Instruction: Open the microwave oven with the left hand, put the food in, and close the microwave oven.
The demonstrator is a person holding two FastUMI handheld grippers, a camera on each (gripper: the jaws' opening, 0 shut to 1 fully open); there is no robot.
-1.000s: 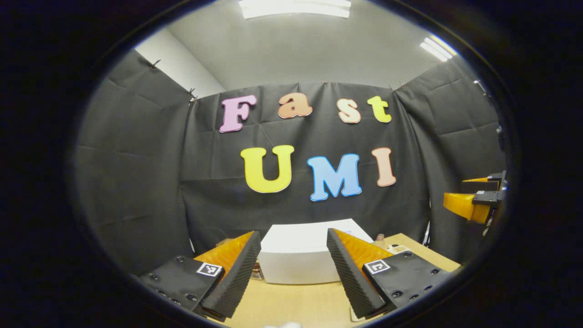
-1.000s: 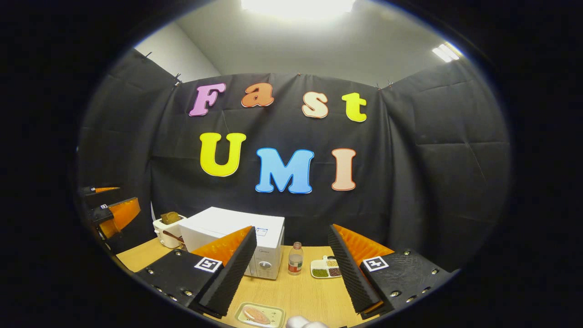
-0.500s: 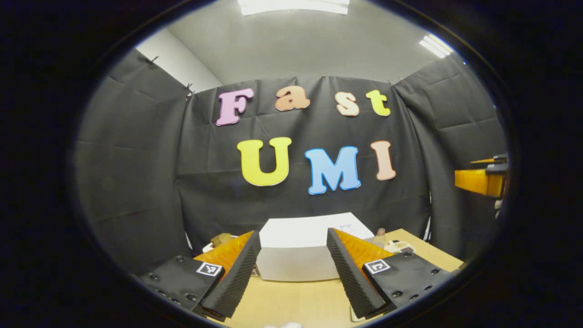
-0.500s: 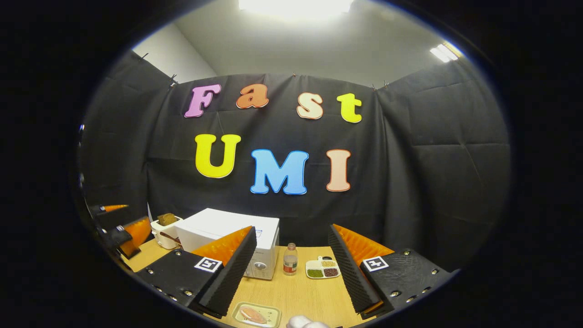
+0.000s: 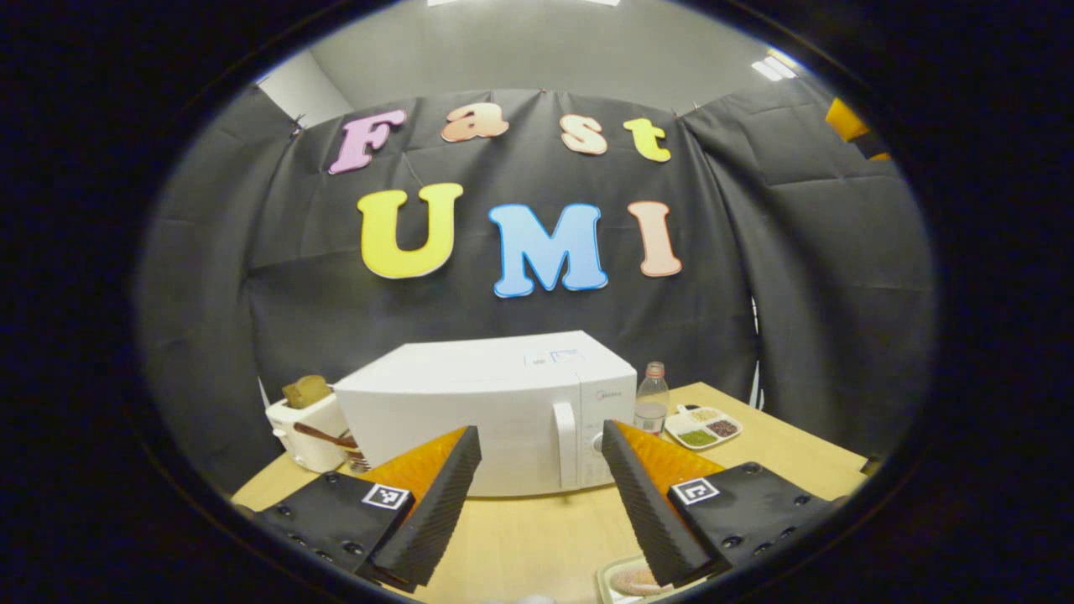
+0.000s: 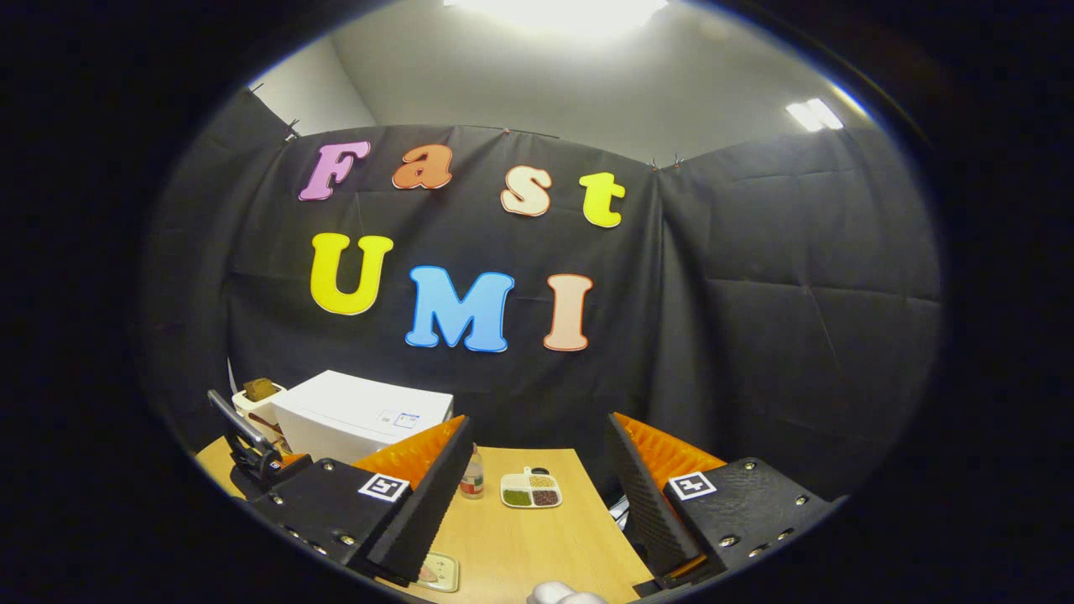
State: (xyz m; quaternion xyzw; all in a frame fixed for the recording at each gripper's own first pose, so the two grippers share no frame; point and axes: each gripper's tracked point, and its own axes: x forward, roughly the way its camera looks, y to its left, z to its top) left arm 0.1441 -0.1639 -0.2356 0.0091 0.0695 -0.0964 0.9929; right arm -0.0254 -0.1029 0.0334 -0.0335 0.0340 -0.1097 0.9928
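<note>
Left gripper [image 5: 537, 503]: jaws apart, nothing between them, held above the tabletop [image 5: 520, 537] and facing the microwave.

Right gripper [image 6: 537, 503]: jaws apart, nothing between them, held above the tabletop's right part. In the left gripper view a bit of it shows high at 1 o'clock against the booth wall.

Microwave [image 5: 487, 411]: white, door shut, standing on the tabletop straight ahead of the left jaws at 12 o'clock. Upright door handle [image 5: 565, 443] just left of the control panel, in the gap between the jaws. In the right gripper view the microwave sits at 10 o'clock, partly behind the left finger.

Food tray [image 5: 625, 580]: pale tray with a pinkish piece of food on it, lying on the tabletop at 5 o'clock in the left gripper view, partly hidden by the right finger. In the right gripper view it shows at 7 o'clock, just beside the left finger. It lies outside the microwave, in front of it.

Bottle [image 5: 651, 398]: clear, upright, just right of the microwave, at 1 o'clock from the left jaws.

Dish [image 5: 703, 426]: white, divided, holding green, dark and pale grains, near the bottle on its right.

Toaster [image 5: 306, 424]: white, a brown slice standing in its top, left of the microwave at 10 o'clock.

Hand [image 6: 560, 594]: a small pale part at the bottom edge of the right gripper view, at 6 o'clock.
</note>
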